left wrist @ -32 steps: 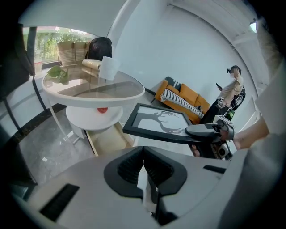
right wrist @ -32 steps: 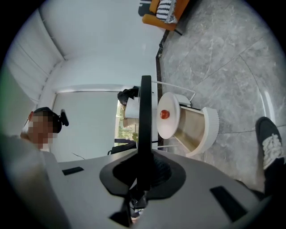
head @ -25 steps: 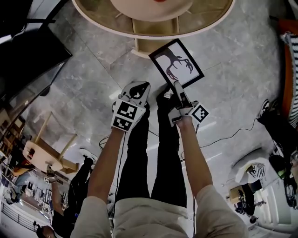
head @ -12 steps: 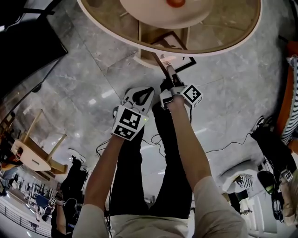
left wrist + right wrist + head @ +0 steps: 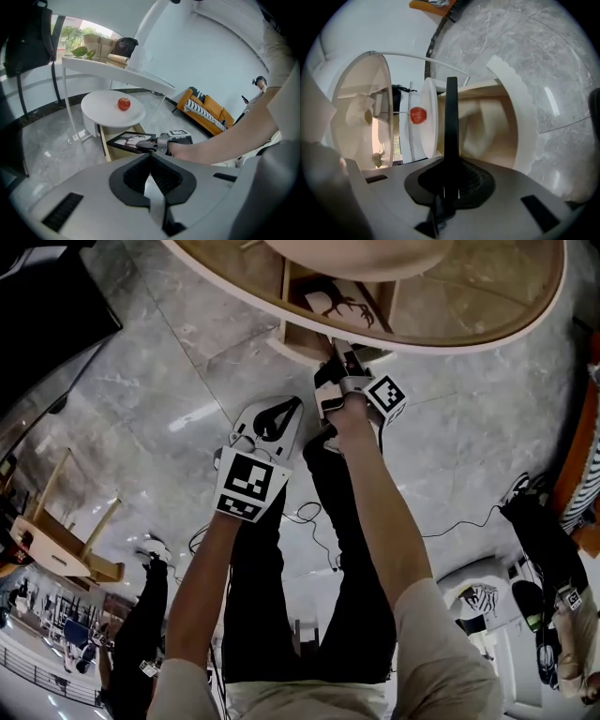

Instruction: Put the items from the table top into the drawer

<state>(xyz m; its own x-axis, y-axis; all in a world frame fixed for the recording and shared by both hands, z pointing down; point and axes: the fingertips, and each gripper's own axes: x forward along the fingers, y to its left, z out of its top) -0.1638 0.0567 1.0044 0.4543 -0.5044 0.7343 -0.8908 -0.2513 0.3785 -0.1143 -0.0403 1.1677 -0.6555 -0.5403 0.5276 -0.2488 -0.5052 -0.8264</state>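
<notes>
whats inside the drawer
A picture frame, held by the right gripper, reaches into the drawer. What lies under the frame is covered.

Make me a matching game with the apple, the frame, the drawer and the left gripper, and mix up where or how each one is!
Things:
1. apple
2. frame
3. drawer
4. left gripper

Place or state:
A. open
B. shut, nothing in it
C. on the table top
D. held by the right gripper

Pairs: 1-C, 2-D, 3-A, 4-B
</notes>
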